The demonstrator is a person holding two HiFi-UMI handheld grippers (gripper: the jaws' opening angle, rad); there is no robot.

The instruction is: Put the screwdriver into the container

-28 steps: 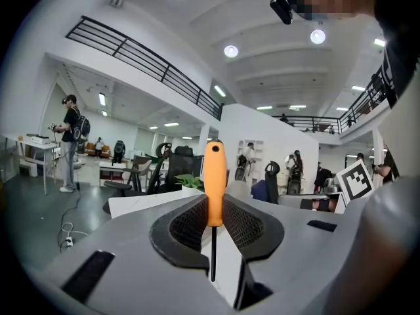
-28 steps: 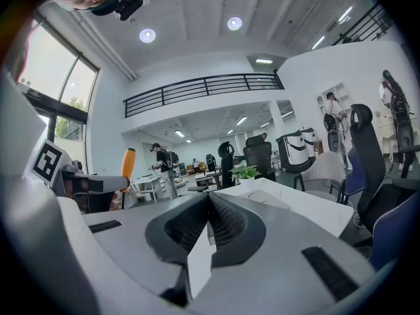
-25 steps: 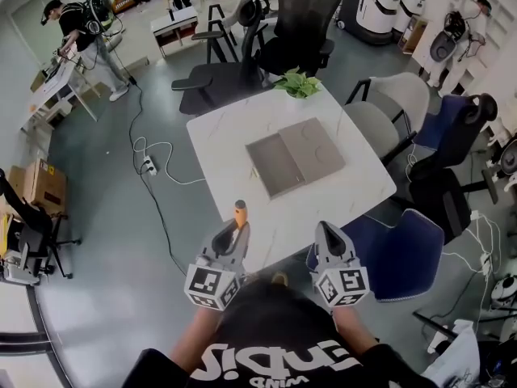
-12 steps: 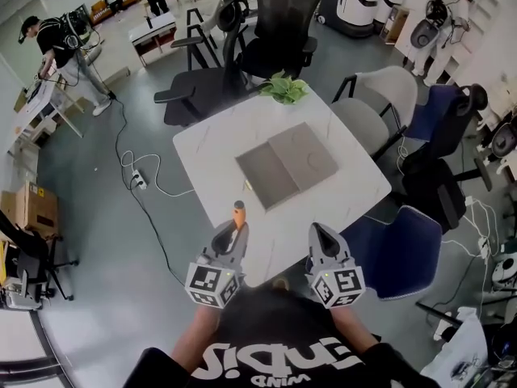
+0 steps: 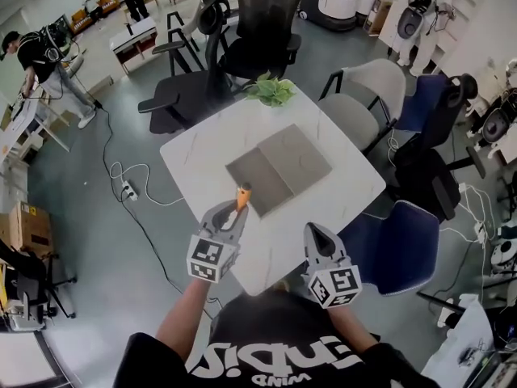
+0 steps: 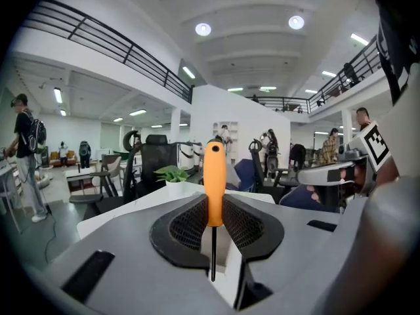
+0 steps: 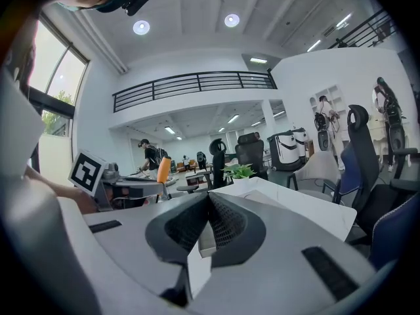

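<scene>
An orange-handled screwdriver (image 6: 213, 182) stands upright between the pads of my left gripper (image 5: 234, 214), which is shut on it; its thin dark shaft runs down between the jaws. In the head view the orange handle (image 5: 242, 192) sticks out over the near left part of the white table (image 5: 202, 148). The container, a flat grey box lying open (image 5: 279, 168), rests in the middle of the table, just beyond the handle. My right gripper (image 5: 315, 237) hovers over the table's near edge with its jaws shut and nothing between them; from it the screwdriver (image 7: 163, 168) shows at the left.
A small potted plant (image 5: 271, 91) sits at the table's far corner. Office chairs (image 5: 258, 23) ring the table, blue ones (image 5: 396, 245) at the right. A cable and power strip (image 5: 128, 191) lie on the floor at the left. People stand in the background.
The left gripper has carried the screwdriver forward over the table toward the grey box. The view has shifted so the table sits closer. The right gripper has barely moved.
</scene>
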